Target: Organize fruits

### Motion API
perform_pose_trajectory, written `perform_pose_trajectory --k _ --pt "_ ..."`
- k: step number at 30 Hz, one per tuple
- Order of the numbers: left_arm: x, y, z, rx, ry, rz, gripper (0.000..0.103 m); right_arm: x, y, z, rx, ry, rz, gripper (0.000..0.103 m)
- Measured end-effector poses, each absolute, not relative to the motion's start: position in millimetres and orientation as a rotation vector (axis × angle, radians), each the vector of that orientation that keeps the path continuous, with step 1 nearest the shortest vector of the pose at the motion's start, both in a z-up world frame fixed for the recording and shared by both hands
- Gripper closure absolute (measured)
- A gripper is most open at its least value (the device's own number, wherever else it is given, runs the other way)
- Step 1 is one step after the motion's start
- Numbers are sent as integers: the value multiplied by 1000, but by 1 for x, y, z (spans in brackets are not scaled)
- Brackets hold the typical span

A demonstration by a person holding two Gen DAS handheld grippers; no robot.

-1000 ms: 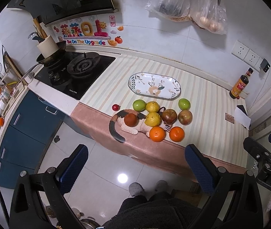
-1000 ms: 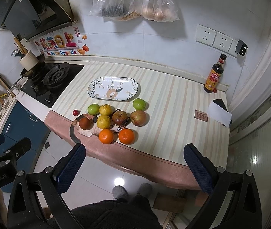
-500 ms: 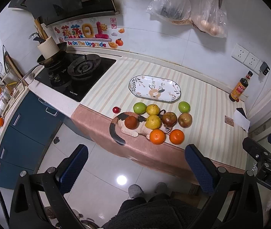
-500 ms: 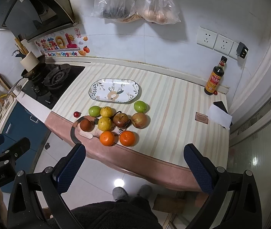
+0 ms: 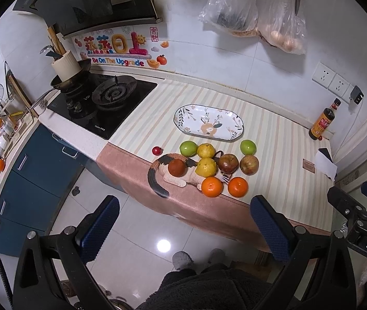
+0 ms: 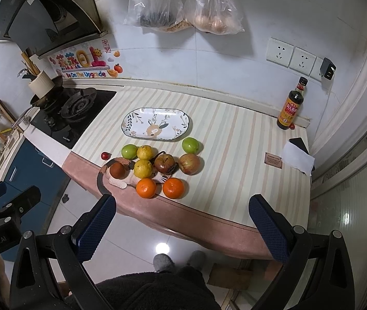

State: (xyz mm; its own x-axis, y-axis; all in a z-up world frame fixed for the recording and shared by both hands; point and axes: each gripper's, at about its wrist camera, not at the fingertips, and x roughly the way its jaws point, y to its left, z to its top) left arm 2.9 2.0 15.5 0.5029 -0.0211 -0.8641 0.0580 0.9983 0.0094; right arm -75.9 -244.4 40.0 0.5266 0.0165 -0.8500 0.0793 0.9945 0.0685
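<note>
Wall sticker: "Be On The Upgrade". Left gripper, right gripper: held above floor, fingers spread wide, empty. Cluster of round fruits: striped counter, beside oval floral plate.

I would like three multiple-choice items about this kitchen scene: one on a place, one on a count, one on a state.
1. Where does the dark sauce bottle stand?
A. by the wall under the sockets
B. on the stove
C. on the plate

2. How many oranges lie nearest the counter edge?
A. one
B. two
C. four

3. What is the state of the patterned plate?
A. full of fruit
B. empty
C. upside down

Answers: 1 A, it stands at the counter's far corner. 2 B, two lie side by side. 3 B, its whole pattern shows.
</note>
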Motion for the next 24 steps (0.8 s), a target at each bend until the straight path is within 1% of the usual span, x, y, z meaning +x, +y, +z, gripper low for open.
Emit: perform_pose_trajectory --k 9,24 --pt "0 1 20 33 1034 -48 0 -79 -242 49 102 1007 -31 0" --pt "-2 0 22 27 1032 -40 0 -84 -242 47 118 1003 -10 0"
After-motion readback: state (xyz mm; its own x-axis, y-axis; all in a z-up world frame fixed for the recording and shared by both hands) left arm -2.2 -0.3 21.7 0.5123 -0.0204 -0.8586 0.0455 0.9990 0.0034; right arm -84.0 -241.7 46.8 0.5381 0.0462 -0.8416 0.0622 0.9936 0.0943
